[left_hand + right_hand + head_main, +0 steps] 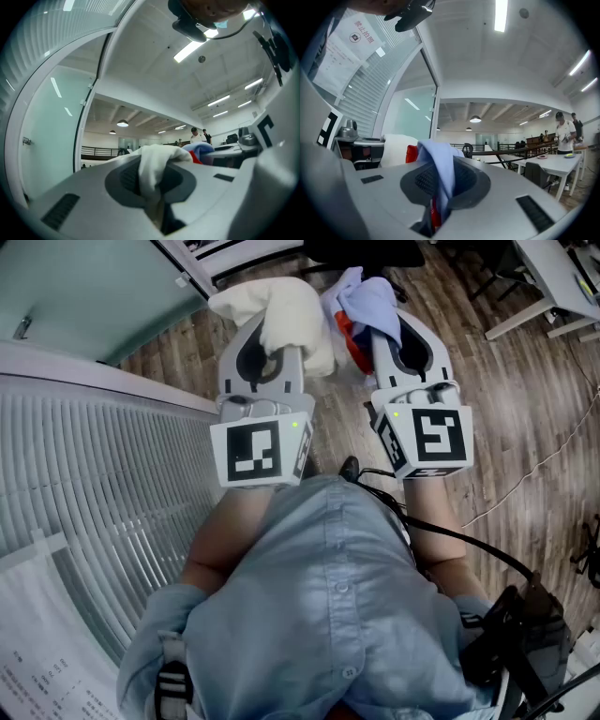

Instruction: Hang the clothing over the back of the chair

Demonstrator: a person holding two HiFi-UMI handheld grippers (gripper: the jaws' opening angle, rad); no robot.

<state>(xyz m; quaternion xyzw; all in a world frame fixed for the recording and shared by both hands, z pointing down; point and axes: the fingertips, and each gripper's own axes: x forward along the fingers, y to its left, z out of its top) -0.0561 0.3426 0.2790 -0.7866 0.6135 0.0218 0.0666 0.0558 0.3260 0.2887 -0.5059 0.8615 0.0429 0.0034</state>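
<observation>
The clothing is a bunched garment held up in front of me: a cream part (pixel 281 307) on the left, a light-blue part (pixel 371 294) and a bit of red (pixel 348 336) on the right. My left gripper (pixel 269 360) is shut on the cream cloth (pixel 151 171), which is pinched between its jaws and drapes over them. My right gripper (pixel 397 345) is shut on the blue cloth (pixel 440 171), with red fabric (pixel 435 216) down in the slot. Both grippers point roughly level, side by side and close together. The fingertips are hidden under cloth.
A ribbed frosted-glass wall (pixel 94 502) and a glass door (pixel 75 296) stand close on my left. Wooden floor (pixel 511 427) stretches to the right, with white desk legs (pixel 525 317) and cables. A dark chair-like shape (pixel 366 251) sits just beyond the garment. White tables (pixel 543 164) and people stand far off.
</observation>
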